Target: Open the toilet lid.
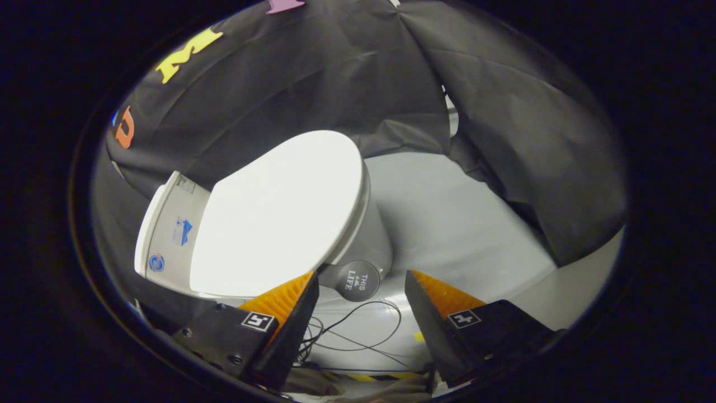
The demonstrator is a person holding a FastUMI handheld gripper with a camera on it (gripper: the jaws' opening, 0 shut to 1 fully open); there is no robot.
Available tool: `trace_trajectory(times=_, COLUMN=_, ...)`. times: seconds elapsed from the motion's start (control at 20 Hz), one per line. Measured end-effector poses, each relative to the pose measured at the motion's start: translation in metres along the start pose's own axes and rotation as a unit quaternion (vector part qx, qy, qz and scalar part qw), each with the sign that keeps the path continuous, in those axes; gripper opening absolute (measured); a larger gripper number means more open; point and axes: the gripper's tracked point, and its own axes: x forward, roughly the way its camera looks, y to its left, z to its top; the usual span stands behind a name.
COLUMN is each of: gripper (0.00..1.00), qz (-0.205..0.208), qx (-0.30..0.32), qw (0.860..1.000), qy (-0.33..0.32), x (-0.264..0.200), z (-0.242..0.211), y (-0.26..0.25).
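Observation:
A white toilet (369, 235) stands on the grey floor ahead of my fingers, seen tilted. Its white lid (279, 215) lies shut flat over the bowl, with the cistern (168, 229) behind it toward the black cloth wall. My gripper (361, 282) is open, with nothing between its fingers. The left fingertip (302, 282) sits at the lid's near edge, overlapping it in the view; I cannot tell whether it touches. The right fingertip (417, 280) hangs apart from the toilet over the floor.
A dark round disc (358, 281) lies at the toilet's base, showing between the fingers. Thin black cables (358, 327) trail over the grey floor (464, 224) just below. Black cloth walls close in behind and beside the toilet. Yellow-black tape (369, 378) runs along the floor near me.

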Motion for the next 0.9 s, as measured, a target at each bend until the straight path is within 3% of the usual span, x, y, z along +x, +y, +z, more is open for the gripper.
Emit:
trace_trajectory(times=0.3, gripper=0.83, qz=0.034, qx=0.029, qw=0.999, qy=0.021, x=0.016, z=-0.008, y=-0.005)
trace_trajectory(times=0.7, gripper=0.65, qz=0.120, qx=0.092, qw=0.988, qy=0.025, x=0.028, z=-0.004, y=0.016)
trace_trajectory(times=0.9, gripper=0.53, qz=0.136, qx=0.115, qw=0.984, qy=0.026, x=0.028, z=-0.003, y=0.017)
